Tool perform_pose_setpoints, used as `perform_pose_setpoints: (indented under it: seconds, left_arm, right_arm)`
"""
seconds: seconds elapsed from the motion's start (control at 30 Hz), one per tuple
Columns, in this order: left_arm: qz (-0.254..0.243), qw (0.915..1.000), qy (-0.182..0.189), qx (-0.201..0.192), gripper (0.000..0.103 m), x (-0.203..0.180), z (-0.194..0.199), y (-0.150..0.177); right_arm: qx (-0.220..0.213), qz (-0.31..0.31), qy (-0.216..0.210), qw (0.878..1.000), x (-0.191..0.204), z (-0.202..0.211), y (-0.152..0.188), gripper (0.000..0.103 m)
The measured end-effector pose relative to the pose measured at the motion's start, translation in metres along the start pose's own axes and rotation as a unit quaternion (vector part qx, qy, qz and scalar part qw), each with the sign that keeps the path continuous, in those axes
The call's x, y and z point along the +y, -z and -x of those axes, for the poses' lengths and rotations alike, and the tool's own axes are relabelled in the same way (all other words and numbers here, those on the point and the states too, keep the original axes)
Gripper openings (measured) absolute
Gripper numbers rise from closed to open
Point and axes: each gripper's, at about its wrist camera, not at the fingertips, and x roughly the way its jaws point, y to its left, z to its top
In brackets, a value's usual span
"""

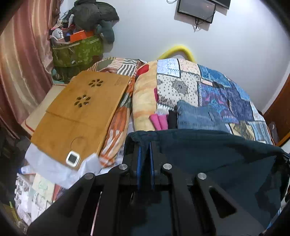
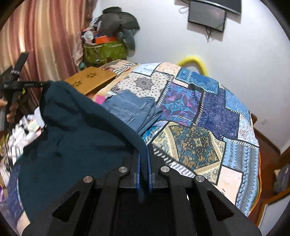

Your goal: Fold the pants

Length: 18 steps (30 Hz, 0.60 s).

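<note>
I cannot read any text, brand or number from here. The black strap (image 2: 27,84) at the left of my right wrist view carries small white print, but it is too blurred. The wall screen (image 1: 196,10) shows no legible sign.

Your black grippers carry blue pads (image 1: 139,159). You hold dark teal pants (image 2: 72,130) over a patchwork quilt (image 2: 208,112) of blue, purple, gold and cream; beyond lie faded blue jeans (image 1: 197,116), a tan board (image 1: 81,109) and pink curtains (image 2: 45,40).
</note>
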Motion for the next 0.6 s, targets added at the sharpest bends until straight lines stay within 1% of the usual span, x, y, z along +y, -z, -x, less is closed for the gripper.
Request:
perform_pose_setpoints:
  seconds: [0.07,0.2,0.3,0.43,0.53,0.6]
  left_arm:
    - [0.003,1.0000,0.003,0.001,0.008,0.006,0.014,0.016]
    - [0.008,1.0000,0.003,0.000,0.008,0.018,0.045,0.048]
    - [0.004,1.0000,-0.007,0.000,0.008,0.025,0.062,0.068]
    - [0.004,0.9998,-0.019,0.006,0.009,0.033,0.073,0.091]
    - [0.000,0.9996,-0.026,0.014,0.009,0.039,0.076,0.108]
    - [-0.004,0.9990,-0.037,0.024,0.010,0.041,0.075,0.123]
  right_arm:
    - [-0.001,0.006,-0.007,1.000,0.012,0.013,0.011,0.005]
    - [-0.009,0.001,-0.027,1.000,0.026,0.033,0.024,0.006]
    - [-0.013,-0.002,-0.043,0.999,0.041,0.048,0.036,0.006]
    - [-0.009,-0.008,-0.057,0.998,0.061,0.056,0.056,0.006]
    - [-0.005,-0.011,-0.060,0.998,0.074,0.057,0.071,0.006]
    - [0.001,-0.014,-0.064,0.998,0.081,0.055,0.081,0.006]
